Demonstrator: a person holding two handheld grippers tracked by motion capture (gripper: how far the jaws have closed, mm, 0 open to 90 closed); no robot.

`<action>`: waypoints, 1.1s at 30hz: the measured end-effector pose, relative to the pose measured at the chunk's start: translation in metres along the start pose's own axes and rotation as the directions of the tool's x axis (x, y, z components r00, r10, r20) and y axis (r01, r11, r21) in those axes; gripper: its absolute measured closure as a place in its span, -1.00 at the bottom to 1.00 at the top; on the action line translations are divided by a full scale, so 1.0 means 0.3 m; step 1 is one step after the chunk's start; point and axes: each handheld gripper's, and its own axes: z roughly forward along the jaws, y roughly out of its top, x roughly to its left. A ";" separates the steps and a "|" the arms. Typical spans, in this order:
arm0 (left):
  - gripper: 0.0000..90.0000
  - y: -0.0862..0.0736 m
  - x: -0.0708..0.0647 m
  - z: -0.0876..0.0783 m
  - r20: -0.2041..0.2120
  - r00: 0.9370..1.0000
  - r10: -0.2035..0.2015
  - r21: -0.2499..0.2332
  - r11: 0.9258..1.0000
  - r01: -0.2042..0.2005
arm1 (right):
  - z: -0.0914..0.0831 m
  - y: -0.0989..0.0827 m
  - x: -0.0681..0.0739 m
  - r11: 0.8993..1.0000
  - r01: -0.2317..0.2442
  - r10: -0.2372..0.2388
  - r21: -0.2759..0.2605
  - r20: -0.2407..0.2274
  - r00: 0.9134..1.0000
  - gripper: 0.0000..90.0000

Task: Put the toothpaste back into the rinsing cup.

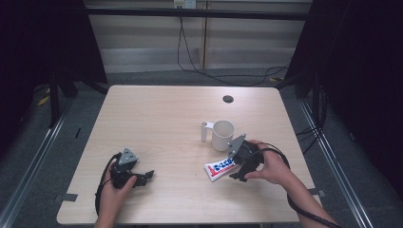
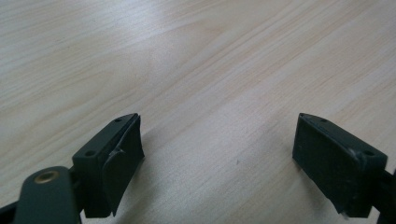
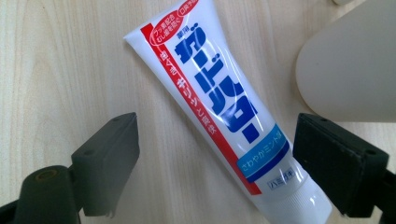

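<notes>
Currently the right gripper point(image 1: 236, 169) is being held low over a toothpaste tube point(image 1: 219, 169) by the person's right hand point(image 1: 271, 166), on the right side of the pale wooden surface point(image 1: 157, 118). In the right gripper view its jaws are being kept wide apart, straddling the cap end of the toothpaste tube point(image 3: 219, 107); nothing is being gripped, and whether the right-hand jaw is touching the tube near the cap cannot be told. The tube is lying flat on the surface, white with a red stripe and blue lettering, its crimped end pointing away from the gripper. A cream mug point(image 1: 222, 135) is standing upright just behind the tube, near but apart from it in the high view, and its rounded side point(image 3: 348, 65) is being seen at the upper right of the right gripper view. A small white upright piece point(image 1: 205, 131) is standing just beside the mug on its left; whether it is the mug's handle cannot be told. The left gripper point(image 1: 142, 178) is being held by the left hand point(image 1: 113, 190) at the near left of the surface, well apart from tube and mug. In the left gripper view its jaws are being kept wide open with bare wood point(image 2: 210, 93) between them and nothing held.
</notes>
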 end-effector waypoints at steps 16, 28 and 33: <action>-0.65 -0.001 -0.002 0.000 -0.002 1.000 -0.002 -0.004 1.000 0.002 | 0.081 0.088 -0.001 0.992 0.108 -0.105 0.064 -0.050 0.993 -0.40; -0.65 -0.002 -0.003 -0.002 -0.005 1.000 -0.002 0.000 1.000 0.002 | 0.113 0.122 0.005 0.978 0.160 -0.155 0.135 -0.046 0.987 -0.18; -0.65 -0.003 -0.003 -0.002 -0.004 1.000 -0.004 -0.002 1.000 0.004 | 0.122 0.131 0.003 0.977 0.151 -0.147 0.152 -0.036 0.988 0.00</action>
